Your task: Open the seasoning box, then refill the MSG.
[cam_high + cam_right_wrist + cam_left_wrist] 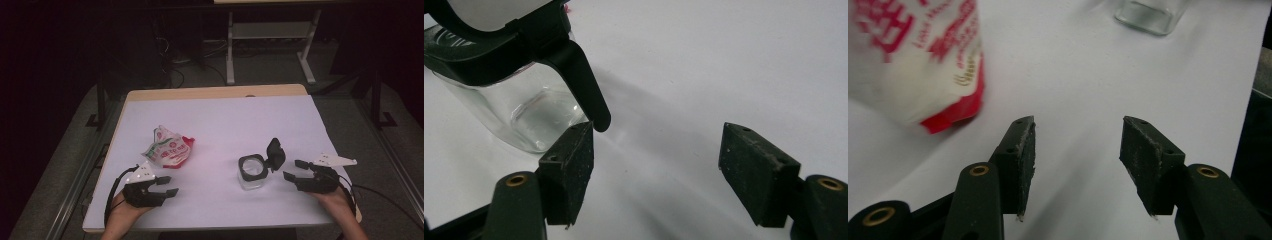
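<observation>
The left gripper is open and empty, just beside the red-and-white packet (probably crumpled); the right gripper, jaws apart, waits beside the glass jar

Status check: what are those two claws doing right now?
Left gripper open beside red-and-white crumpled packet. Right gripper open beside clear glass jar, black lid flipped up. Nothing between.

Wooden-edged table carries a white sheet. Grey carpet floor beyond. White-legged table frame behind, cables beside it. Room dim.
</observation>
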The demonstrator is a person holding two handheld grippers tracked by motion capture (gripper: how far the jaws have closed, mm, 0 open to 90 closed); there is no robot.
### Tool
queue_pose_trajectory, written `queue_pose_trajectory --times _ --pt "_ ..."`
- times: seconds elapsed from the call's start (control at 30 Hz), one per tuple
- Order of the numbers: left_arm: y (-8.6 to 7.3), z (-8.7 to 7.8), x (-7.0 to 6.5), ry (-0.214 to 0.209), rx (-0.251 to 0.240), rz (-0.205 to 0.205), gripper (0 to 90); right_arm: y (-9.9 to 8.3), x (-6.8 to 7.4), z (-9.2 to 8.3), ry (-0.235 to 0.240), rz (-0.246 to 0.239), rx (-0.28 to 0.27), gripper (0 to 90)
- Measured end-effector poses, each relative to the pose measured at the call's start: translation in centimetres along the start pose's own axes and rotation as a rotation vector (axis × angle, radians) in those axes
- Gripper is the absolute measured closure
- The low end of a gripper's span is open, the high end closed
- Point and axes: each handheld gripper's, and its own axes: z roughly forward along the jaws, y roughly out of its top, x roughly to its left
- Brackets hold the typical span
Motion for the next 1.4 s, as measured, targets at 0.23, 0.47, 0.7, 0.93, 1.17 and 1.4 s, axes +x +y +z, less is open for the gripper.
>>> queue_pose_trajectory --times 0.23,0.47,0.7,0.93,1.17,1.4 --pt "-0.6 -1.2 1.3 0.044 -0.001 -0.018 47.7 0.0 -0.3 0.0 -0.003 0.005 -0.002 29.7" --pt "-1.3 -2.4 2.8 0.088 0.005 -0.037 48.1 0.0 -0.4 0.1 -0.003 0.005 0.004 29.7" --pt "-1.4 -3.2 4.3 0.114 -0.038 -0.077 45.2 -0.2 -0.2 0.1 -0.002 0.010 0.004 29.7" --pt "-0.3 -2.7 5.3 0.114 -0.098 -0.093 38.8 -0.2 -0.3 0.3 0.003 0.007 0.012 29.7" --pt "0.9 -1.9 5.4 0.112 -0.131 -0.087 36.7 -0.2 -0.3 0.4 0.000 0.008 0.014 29.7" --pt "1.8 -1.1 5.6 0.133 -0.153 -0.081 39.0 -0.2 -0.3 0.4 -0.001 0.006 0.014 29.7"
